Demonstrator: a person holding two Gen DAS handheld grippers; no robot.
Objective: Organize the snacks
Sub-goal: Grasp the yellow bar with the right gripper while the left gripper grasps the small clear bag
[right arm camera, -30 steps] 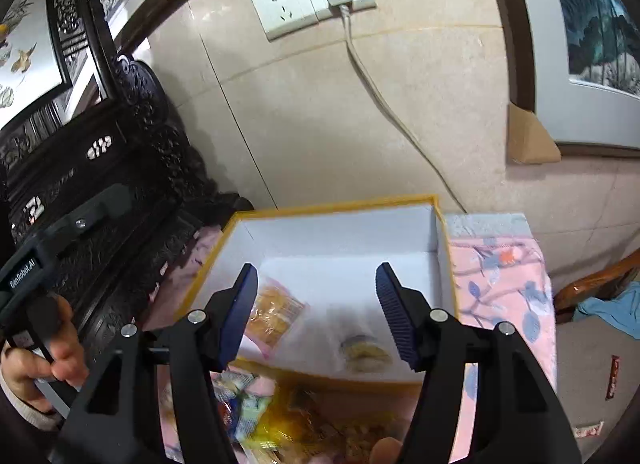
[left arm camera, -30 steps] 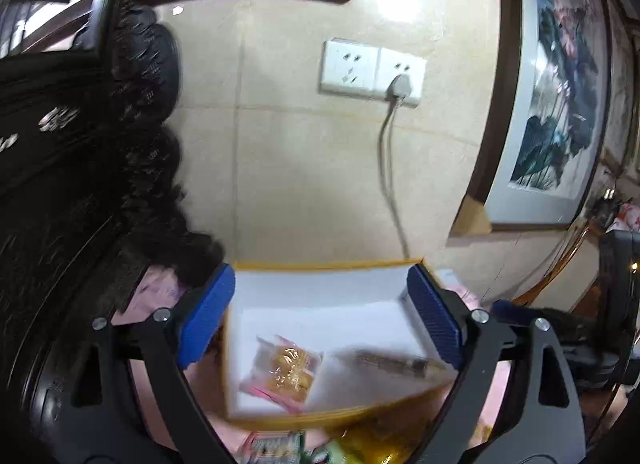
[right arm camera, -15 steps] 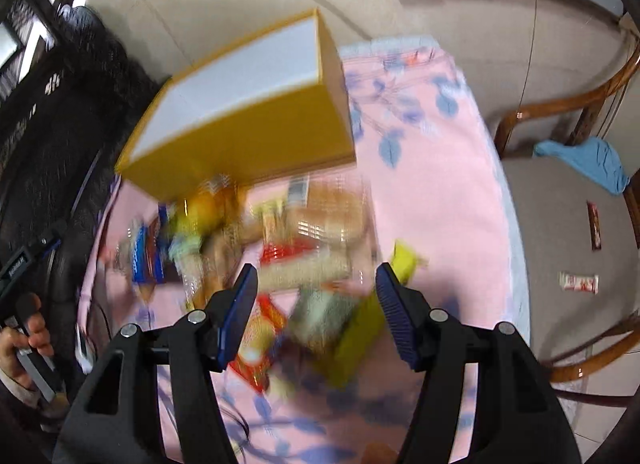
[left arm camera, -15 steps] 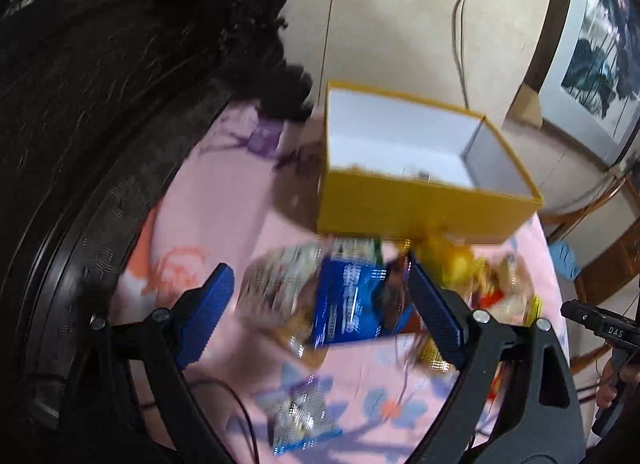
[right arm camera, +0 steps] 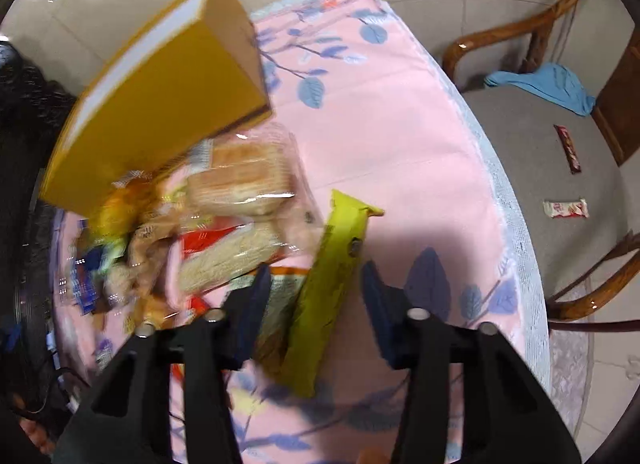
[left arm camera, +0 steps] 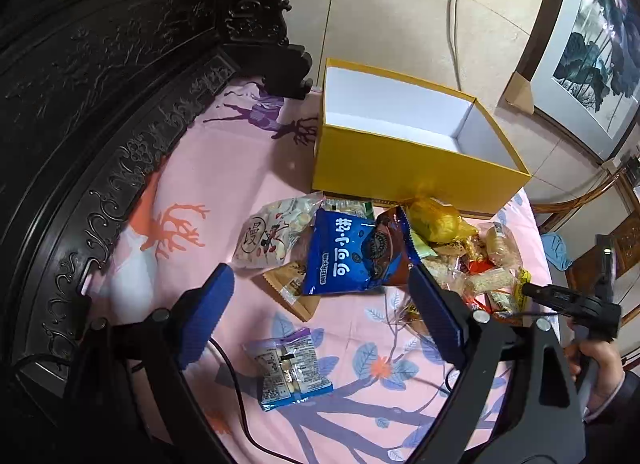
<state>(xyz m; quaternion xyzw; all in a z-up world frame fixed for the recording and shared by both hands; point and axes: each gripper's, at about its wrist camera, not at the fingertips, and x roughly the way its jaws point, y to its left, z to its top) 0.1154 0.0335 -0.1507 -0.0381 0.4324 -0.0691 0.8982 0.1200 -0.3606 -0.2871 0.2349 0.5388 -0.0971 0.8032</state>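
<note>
A yellow box (left arm camera: 404, 160) with a white inside stands open on the pink floral cloth (left arm camera: 208, 168); it also shows in the right wrist view (right arm camera: 160, 104). A heap of snack packs lies in front of it, with a blue packet (left arm camera: 352, 260) on top. My left gripper (left arm camera: 320, 316) is open and empty above a small blue-edged pack (left arm camera: 290, 370). My right gripper (right arm camera: 316, 304) is open, its fingers on either side of a long yellow-green bar (right arm camera: 328, 296), above it. A wrapped bread pack (right arm camera: 244, 176) lies by the box.
A dark carved wooden bench back (left arm camera: 80, 84) runs along the left. A black cable (left arm camera: 236, 384) crosses the cloth. A wooden chair (right arm camera: 540, 112) with a blue cloth (right arm camera: 548, 84) and two loose snack bars (right arm camera: 566, 209) stands right of the table edge (right arm camera: 508, 224).
Both grippers have pulled back from over the box and tilted down to the snack heap. The right gripper has come down over the yellow-green bar.
</note>
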